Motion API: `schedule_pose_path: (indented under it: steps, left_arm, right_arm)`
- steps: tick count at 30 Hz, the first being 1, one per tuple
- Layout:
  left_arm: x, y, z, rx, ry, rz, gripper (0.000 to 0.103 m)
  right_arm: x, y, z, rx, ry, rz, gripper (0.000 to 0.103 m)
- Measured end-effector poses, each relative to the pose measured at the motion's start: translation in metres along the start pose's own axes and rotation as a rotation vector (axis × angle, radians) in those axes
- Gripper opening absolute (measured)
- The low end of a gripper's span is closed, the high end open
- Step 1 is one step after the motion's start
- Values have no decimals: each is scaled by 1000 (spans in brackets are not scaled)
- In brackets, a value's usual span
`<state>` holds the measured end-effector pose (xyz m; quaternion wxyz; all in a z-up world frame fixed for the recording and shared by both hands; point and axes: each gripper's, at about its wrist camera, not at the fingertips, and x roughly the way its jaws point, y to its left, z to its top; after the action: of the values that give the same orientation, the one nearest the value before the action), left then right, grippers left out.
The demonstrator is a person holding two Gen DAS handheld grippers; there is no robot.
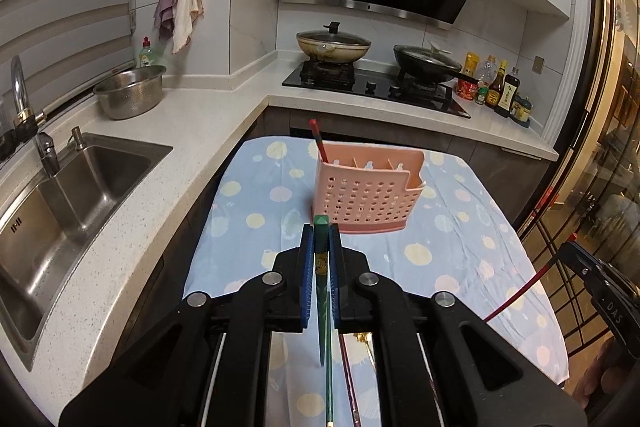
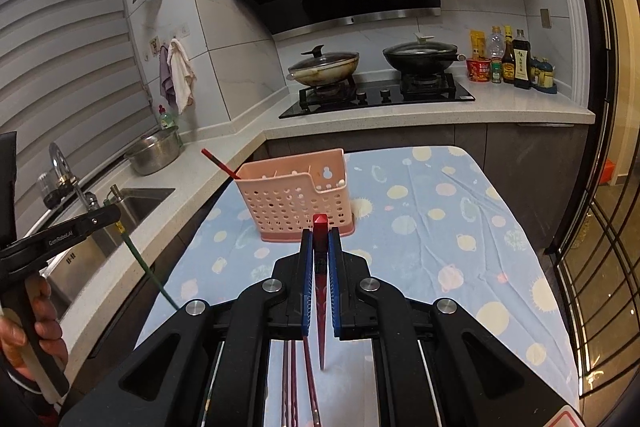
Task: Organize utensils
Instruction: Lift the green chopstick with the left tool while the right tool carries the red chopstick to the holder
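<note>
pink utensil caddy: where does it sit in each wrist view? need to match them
Left wrist view: the pink caddy sits at centre, just beyond the left tongs, a red chopstick leaning out of its left end.
Right wrist view: left of centre, beyond the right tongs and slightly to their left.
Shared landmark: the steel bowl on the counter beside the sink.

Perforated matt pink plastic caddy (image 1: 366,193) stands on wrinkled printed cloth (image 1: 460,227); the brushed steel sink (image 1: 80,195) gleams at left.
</note>
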<state>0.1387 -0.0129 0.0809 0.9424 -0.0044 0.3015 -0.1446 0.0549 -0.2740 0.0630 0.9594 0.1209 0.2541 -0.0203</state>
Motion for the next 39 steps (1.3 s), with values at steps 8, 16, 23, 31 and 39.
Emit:
schedule_pose_path:
  steps: [8, 16, 23, 31, 39]
  left_arm:
    - [-3, -21, 66, 27, -105, -31, 7]
    - [17, -44, 136, 58, -196, -60, 7]
    - [45, -50, 184, 53, -255, -51, 7]
    - [92, -43, 194, 59, -216, -25, 7]
    - [135, -32, 172, 53, -120, -12, 7]
  right_arm:
    - [18, 7, 59, -13, -88, 40, 7]
    - [49, 24, 129, -20, -195, 69, 7]
    - [90, 32, 177, 0, -235, 81, 7]
    - [150, 34, 178, 17, -167, 85, 7]
    - [190, 28, 151, 19, -74, 53, 7]
